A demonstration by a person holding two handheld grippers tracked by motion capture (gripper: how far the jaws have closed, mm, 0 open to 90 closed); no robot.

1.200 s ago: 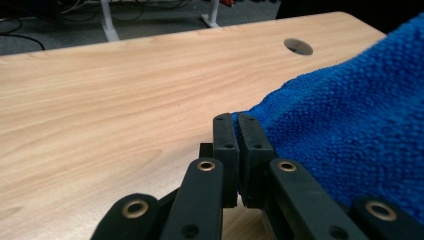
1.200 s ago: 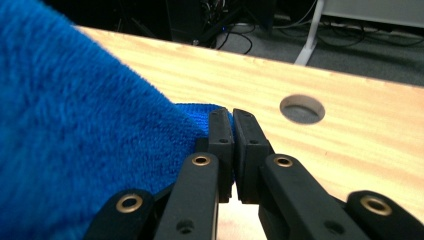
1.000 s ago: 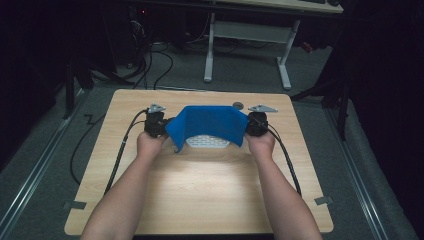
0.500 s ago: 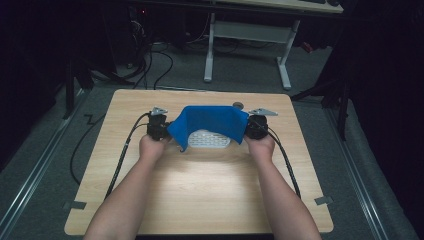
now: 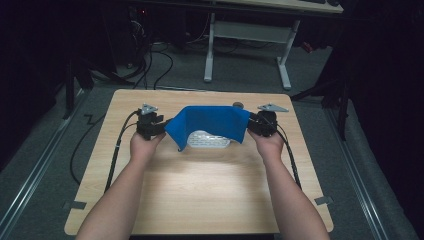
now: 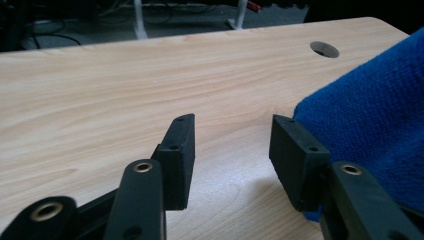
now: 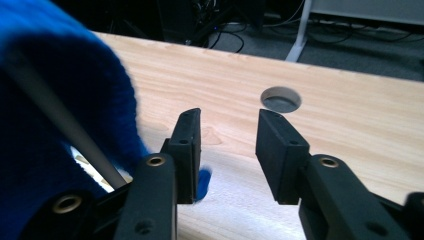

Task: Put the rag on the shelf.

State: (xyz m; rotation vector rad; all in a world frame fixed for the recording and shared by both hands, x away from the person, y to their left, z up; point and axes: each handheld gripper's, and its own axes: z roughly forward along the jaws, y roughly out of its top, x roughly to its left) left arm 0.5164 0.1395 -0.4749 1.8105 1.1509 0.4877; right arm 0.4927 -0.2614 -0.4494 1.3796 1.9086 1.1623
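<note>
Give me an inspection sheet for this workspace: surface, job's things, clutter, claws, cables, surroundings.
Surface: wooden table, round hole at far edge.
Job's things: blue cloth draped over a white object.
Clutter: nothing seen.
Claws: left claw and right claw have just been opening; nothing between the jaws, cloth beside each.
Cables: one black cable trails from each claw.
Surroundings: dark room, desk legs, floor wires.
</note>
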